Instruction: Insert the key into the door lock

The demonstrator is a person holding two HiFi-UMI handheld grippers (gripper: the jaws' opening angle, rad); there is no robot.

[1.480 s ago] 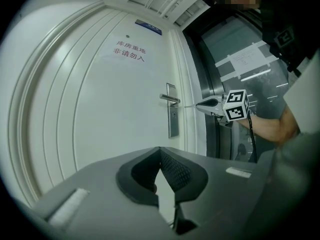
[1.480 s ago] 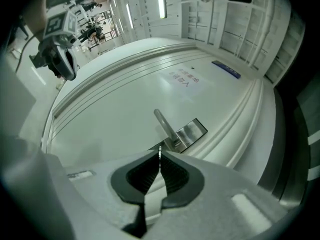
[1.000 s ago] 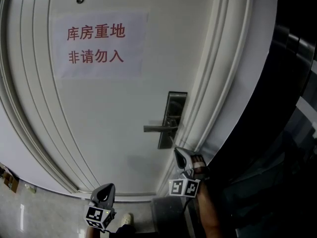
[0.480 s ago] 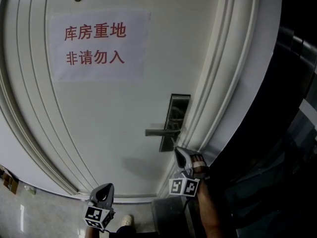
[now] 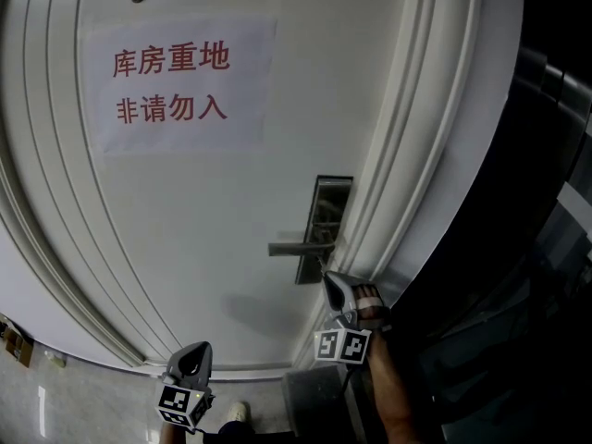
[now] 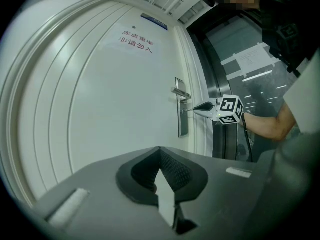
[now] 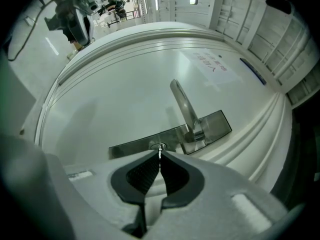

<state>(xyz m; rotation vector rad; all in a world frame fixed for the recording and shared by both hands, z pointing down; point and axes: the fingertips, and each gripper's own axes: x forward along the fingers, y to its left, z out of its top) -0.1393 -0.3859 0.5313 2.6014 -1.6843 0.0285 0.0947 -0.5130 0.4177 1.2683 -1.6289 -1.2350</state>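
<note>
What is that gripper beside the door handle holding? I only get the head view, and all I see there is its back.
Observer: In its own view, the right gripper is shut on a thin metal key.
Operator: Is the key in the lock?
Observer: Its tip is at the keyhole in the lock plate, near the handle. I cannot tell how deep it goes.
Operator: And the other gripper?
Observer: The left gripper is shut with nothing in it, and it is held back from the door.
</note>
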